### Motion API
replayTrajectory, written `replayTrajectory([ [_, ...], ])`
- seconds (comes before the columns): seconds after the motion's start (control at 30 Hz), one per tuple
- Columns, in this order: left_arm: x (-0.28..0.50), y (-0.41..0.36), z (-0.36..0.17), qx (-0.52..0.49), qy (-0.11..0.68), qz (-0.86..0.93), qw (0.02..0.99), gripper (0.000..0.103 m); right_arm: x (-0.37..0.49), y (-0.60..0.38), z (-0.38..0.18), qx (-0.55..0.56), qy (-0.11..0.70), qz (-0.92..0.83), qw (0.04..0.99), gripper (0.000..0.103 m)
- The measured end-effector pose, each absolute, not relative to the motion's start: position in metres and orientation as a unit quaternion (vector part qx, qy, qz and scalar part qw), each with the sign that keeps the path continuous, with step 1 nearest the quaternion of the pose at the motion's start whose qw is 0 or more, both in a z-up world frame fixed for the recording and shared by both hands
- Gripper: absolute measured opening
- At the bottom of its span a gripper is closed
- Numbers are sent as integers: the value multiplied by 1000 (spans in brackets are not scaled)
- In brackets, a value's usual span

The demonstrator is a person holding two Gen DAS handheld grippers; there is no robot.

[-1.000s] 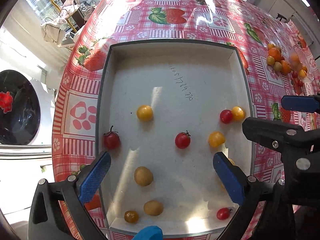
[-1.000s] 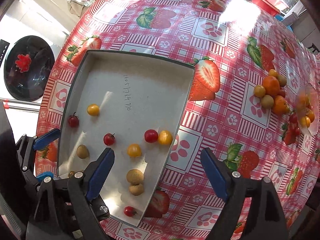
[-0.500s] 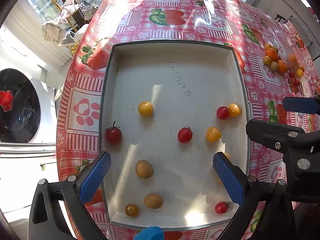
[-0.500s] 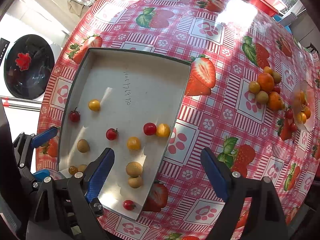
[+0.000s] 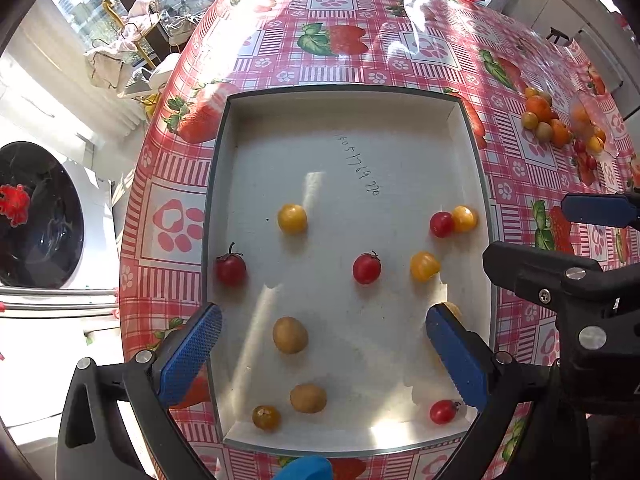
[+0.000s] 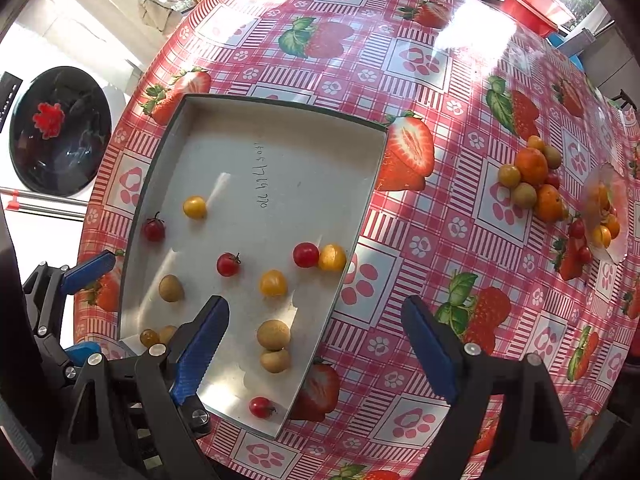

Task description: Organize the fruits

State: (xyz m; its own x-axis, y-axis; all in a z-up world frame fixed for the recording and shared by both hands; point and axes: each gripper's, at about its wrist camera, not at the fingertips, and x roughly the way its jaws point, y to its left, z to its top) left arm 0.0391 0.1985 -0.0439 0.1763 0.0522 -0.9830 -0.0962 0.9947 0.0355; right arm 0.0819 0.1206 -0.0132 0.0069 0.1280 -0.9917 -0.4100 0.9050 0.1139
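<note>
A shallow grey tray lies on the strawberry tablecloth and holds several small fruits: red cherry tomatoes, yellow ones and tan round ones. My left gripper hangs open high above the tray's near half, nothing between its blue pads. My right gripper is open too, straddling the tray's right edge from above. A loose heap of oranges and small fruits sits on the cloth far right.
A clear plastic container with more fruit lies beside the heap. A red basin stands at the table's far edge. The table's left edge drops to a washing machine. Bare cloth lies between tray and heap.
Both views have pulled back a little, so the tray and table look smaller. The fruits in the tray have kept their places. Both grippers remain open.
</note>
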Motion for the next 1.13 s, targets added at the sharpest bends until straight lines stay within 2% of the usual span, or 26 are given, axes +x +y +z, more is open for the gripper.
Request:
replayTrajectory([
  [1.13,43,193,-43,-2,636,55,770,103,83,118,-20,-90,684,178,701,90],
])
